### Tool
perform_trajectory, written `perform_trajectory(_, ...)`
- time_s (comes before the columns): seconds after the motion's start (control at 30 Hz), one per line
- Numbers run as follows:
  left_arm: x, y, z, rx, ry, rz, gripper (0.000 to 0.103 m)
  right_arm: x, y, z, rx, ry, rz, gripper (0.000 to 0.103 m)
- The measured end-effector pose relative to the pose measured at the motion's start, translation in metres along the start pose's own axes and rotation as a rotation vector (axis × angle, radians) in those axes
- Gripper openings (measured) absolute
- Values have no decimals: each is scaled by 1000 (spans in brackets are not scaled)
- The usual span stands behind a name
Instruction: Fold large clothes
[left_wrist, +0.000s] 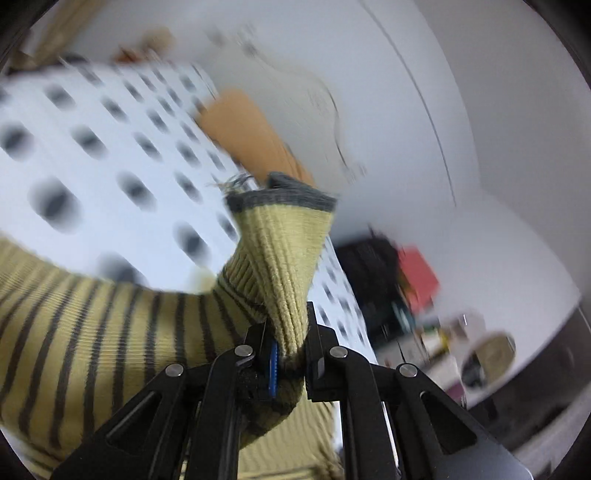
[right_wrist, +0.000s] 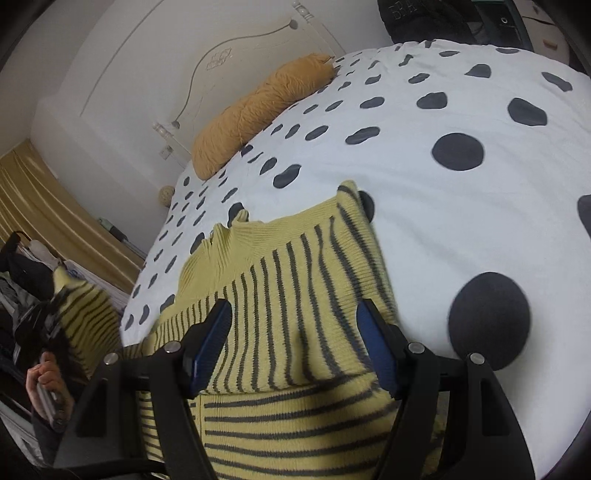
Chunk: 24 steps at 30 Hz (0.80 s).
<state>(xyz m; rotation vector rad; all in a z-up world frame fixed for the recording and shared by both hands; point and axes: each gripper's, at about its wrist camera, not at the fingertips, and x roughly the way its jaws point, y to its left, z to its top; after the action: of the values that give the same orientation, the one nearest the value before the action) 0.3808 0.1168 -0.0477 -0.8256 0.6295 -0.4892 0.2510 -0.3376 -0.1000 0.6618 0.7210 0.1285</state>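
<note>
Striped sweater (right_wrist: 295, 295) on spotted bedspread (right_wrist: 461, 110)

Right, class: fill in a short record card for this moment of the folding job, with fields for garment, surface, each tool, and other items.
garment: yellow knit sweater with dark grey stripes, partly folded
surface: white bed cover with dark grey spots
left tool: shut on the sweater's ribbed cuff, sleeve lifted
right tool: open, over the sweater body
other items: mustard-orange bolster pillow by the white headboard
</note>
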Motion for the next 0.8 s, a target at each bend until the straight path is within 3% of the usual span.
perform_trajectory(0.1, 78, -20, -63, -27, 147, -52, 9, -13, -18, 4, 36, -12, 3, 71)
perform_trajectory(0.23, 157, -29, -138, 13, 306, -10, 10, -25, -43, 8, 80, -17, -1, 71)
perform_trajectory(0.27, 173, -23, -149, -16, 332, -8, 13, -27, -48, 9, 88, -14, -4, 71)
perform_trajectory(0.33, 195, -13, -167, -49, 409, 7, 30, -29, -54, 11, 100, -3, 6, 71)
perform_trajectory(0.37, 199, -12, -170, -44, 438, 0, 31, -29, -55, 11, 97, 2, 29, 71)
perform_trajectory(0.4, 195, -16, -172, -37, 437, -12, 37, -29, -53, 11, 90, 2, 43, 71)
perform_trajectory(0.43, 187, -20, -168, -35, 431, -36, 54, -28, -50, 12, 78, 2, 50, 71)
perform_trajectory(0.5, 157, -30, -148, -48, 352, -89, 73, -22, -41, 13, 56, 9, 60, 73)
perform_trajectory(0.57, 119, -34, -121, -36, 227, -118, 82, -8, -29, 13, 46, 35, 76, 74)
perform_trajectory(0.63, 80, -35, -97, -6, 142, -93, 88, 4, -18, 11, 51, 66, 118, 74)
perform_trajectory(0.73, 27, -10, -57, 38, 58, 85, 89, 26, 3, 6, 45, 114, 133, 74)
perform_trajectory(0.8, 9, 17, -38, 61, 61, 274, 89, 42, 12, 3, 31, 153, 41, 74)
